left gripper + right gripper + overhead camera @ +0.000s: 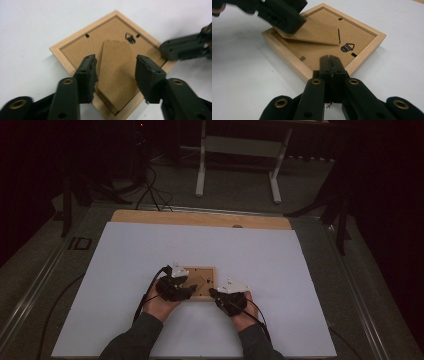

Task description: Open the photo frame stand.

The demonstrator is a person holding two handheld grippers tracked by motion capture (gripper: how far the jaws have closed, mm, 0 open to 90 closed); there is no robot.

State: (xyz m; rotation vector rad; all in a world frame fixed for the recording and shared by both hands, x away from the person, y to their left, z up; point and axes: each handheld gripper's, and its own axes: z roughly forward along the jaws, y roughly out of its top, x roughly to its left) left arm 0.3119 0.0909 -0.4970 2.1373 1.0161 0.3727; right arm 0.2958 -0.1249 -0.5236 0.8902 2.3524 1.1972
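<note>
A wooden picture frame (200, 282) lies face down on the white bench (125, 270). The left claw (116, 72) is spread wide around the frame's cardboard stand (116, 75). The right claw (331, 65) is pressed together at the frame's near edge. A hard pull could tear the stand.

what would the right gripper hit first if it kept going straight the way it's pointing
Most likely the backing board of the picture frame: the right gripper, jaws shut, already sits over the frame's near rim, pointing in toward the metal hanger. Its height above the board is unclear.
</note>
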